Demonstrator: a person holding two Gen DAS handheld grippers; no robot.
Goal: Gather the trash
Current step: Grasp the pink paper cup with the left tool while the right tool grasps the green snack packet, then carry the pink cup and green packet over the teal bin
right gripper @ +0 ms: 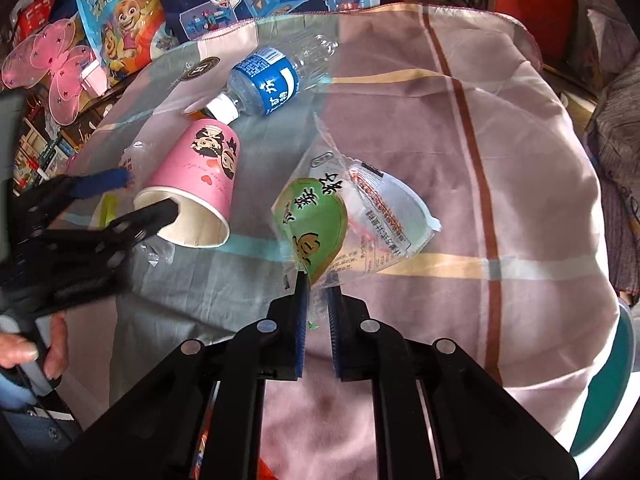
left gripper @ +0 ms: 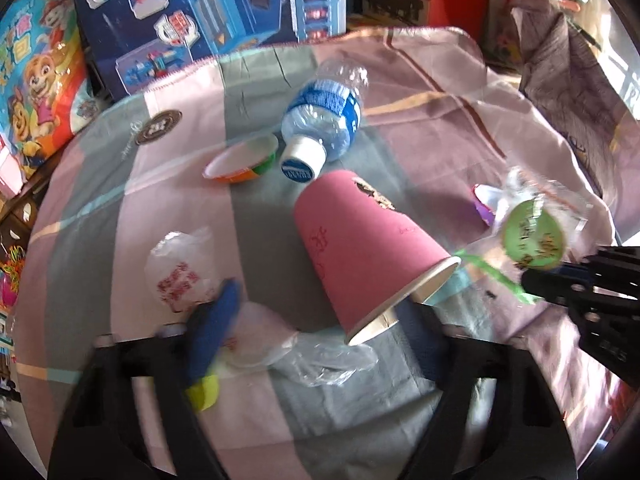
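Note:
A pink paper cup [left gripper: 360, 248] lies on its side on the checked cloth [left gripper: 420, 120], mouth towards me. My left gripper [left gripper: 320, 312] straddles its wall: one finger is in the mouth, and the blue-padded finger [left gripper: 218, 320] stands clear of the cup, over a white plastic bag [left gripper: 180, 272]. In the right wrist view the left gripper [right gripper: 150, 194] shows that same finger inside the cup [right gripper: 200, 172]. My right gripper [right gripper: 318, 300] is shut on the corner of a clear wrapper with a green label [right gripper: 316, 224]; the left wrist view shows the wrapper [left gripper: 532, 236] at that gripper [left gripper: 532, 284].
A capped water bottle [left gripper: 320, 116] and a small orange-green tub [left gripper: 244, 160] lie behind the cup. Crumpled clear plastic [left gripper: 320, 360] and a yellow scrap [left gripper: 204, 392] lie near me. Toy boxes [left gripper: 200, 20] line the far edge. A person's hand [right gripper: 24, 352] holds the left gripper.

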